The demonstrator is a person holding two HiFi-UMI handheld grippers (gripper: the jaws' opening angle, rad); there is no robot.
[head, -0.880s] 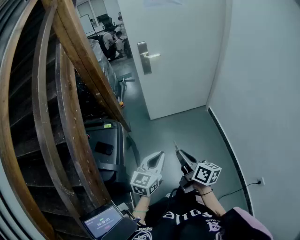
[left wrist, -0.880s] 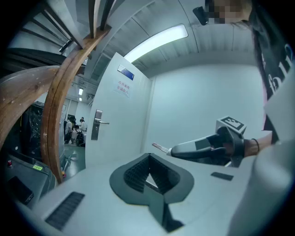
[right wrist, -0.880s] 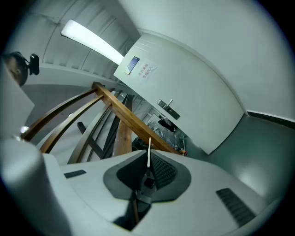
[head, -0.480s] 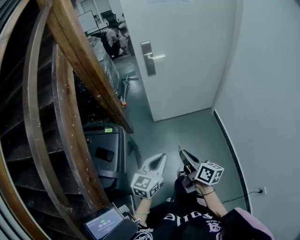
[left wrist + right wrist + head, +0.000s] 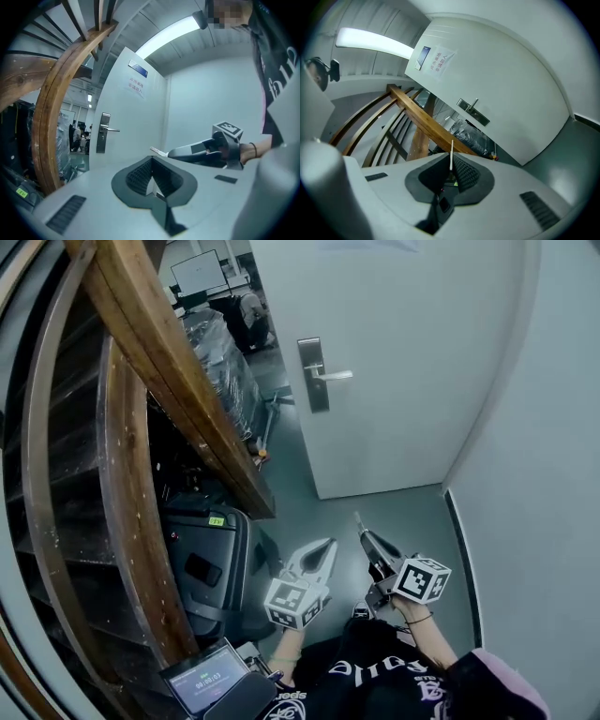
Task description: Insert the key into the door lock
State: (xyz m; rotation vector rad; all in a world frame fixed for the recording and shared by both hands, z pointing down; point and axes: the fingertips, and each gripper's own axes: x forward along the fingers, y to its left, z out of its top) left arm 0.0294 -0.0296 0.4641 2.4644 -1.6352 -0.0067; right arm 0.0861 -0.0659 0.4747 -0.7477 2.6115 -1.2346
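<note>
The white door (image 5: 412,352) stands ahead, with a metal lock plate (image 5: 318,381) and lever handle (image 5: 336,376) on its left edge. My right gripper (image 5: 365,536) is shut on a thin silver key (image 5: 357,520) that sticks out past its tips toward the door, far short of the lock. In the right gripper view the key (image 5: 451,153) points up between the pads, and the lock plate (image 5: 474,113) lies beyond. My left gripper (image 5: 327,544) hangs beside it, shut and holding nothing. The left gripper view shows the lock plate (image 5: 102,133) and the key (image 5: 158,151).
A curved wooden stair railing (image 5: 178,381) runs along the left. A black suitcase (image 5: 208,570) stands under it, with plastic-wrapped goods (image 5: 220,357) behind. A phone with a timer (image 5: 207,679) is at the bottom left. A grey wall (image 5: 544,474) closes the right side. People sit beyond the door (image 5: 249,311).
The view has shifted toward the door, so the lock plate now sits lower and further right in the head view. Both grippers keep their pose, and the key stays held.
</note>
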